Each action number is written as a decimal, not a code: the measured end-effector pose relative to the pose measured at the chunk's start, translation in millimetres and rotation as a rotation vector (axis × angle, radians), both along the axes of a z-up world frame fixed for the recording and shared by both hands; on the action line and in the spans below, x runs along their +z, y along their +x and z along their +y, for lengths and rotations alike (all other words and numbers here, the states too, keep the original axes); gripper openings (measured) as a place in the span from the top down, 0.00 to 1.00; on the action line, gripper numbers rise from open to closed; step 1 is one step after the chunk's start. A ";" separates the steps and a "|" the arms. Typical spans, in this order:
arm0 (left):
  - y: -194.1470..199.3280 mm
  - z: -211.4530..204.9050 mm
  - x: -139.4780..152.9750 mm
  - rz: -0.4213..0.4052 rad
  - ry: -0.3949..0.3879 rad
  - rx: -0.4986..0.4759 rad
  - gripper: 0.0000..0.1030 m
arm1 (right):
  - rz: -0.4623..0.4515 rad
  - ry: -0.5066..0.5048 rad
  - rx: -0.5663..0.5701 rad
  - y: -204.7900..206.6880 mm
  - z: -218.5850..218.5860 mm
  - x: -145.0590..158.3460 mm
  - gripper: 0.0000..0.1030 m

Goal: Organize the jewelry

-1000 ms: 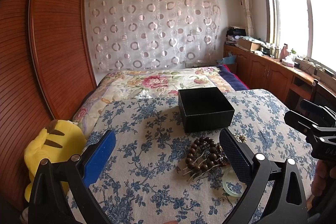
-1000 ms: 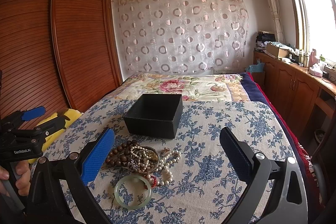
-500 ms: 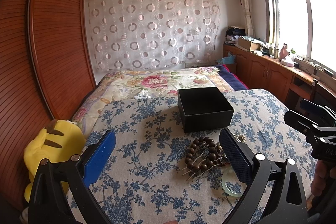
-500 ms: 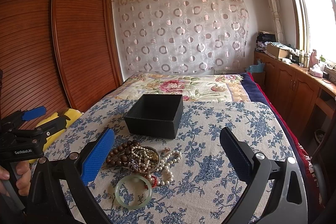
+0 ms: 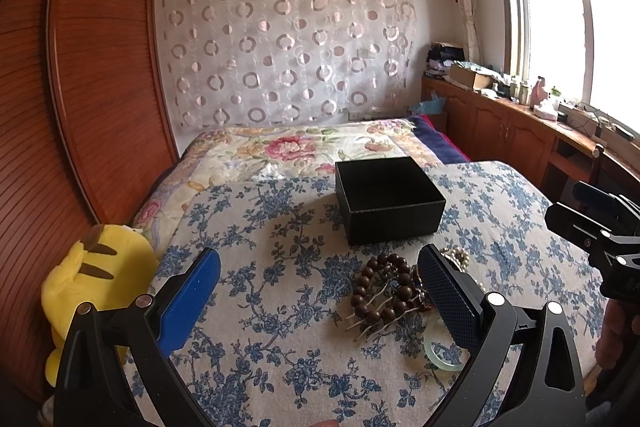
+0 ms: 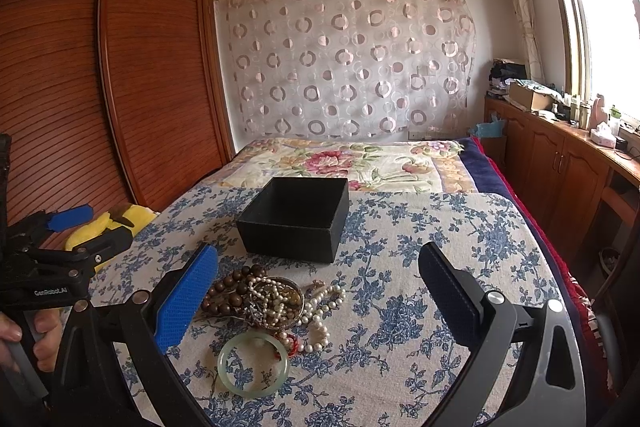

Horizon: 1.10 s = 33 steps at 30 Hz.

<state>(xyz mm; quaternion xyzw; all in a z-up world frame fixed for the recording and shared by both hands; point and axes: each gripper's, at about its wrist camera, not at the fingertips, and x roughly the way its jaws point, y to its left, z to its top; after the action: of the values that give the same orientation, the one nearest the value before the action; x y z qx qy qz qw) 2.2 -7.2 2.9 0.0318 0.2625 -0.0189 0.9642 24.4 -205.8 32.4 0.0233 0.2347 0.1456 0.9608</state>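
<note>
- Jewelry pile [image 6: 276, 303] lies on the blue-flowered white bedspread [image 6: 400, 307] of the bed, just in front of the open black square box [image 6: 294, 219].
- In the pile: a dark brown wooden bead bracelet [image 5: 380, 287] on its left side, white pearl strands [image 6: 320, 307] heaped over a shallow round dish, one strand trailing right and down.
- Pale green translucent jade bangle [image 6: 253, 364] lies flat at the near edge of the pile, touching a bit of red cord.
- Black box sits upright, lid off; interior dark, contents cannot be made out.
- Left hand-held gripper [image 5: 318, 301] hovers above the bedspread, jaws spread wide, nothing between them; the brown beads sit just inside its right finger.
- Right hand-held gripper [image 6: 318, 297] likewise wide open and holding nothing, with the pile near its left finger.
- Yellow plush toy [image 5: 96, 279] rests at the bed's left edge against the reddish wooden wardrobe [image 5: 80, 107].
</note>
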 end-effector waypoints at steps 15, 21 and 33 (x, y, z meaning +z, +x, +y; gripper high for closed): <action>21.5 10.8 -53.3 0.146 -0.022 -0.068 0.07 | 0.124 -0.077 0.132 13.4 1.4 -44.6 0.19; 25.7 18.4 -69.1 0.184 -0.045 -0.071 0.07 | 0.177 -0.124 0.184 27.3 8.1 -62.8 0.47; 27.0 21.6 -75.5 0.203 -0.053 -0.065 0.07 | 0.302 -0.125 0.277 75.3 25.4 -78.9 0.73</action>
<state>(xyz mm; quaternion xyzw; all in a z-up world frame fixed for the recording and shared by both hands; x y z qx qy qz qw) 29.2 14.4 -72.6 0.0128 0.3572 -0.0605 0.9320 99.6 -180.4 -46.4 -0.0472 0.3854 0.2565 0.8852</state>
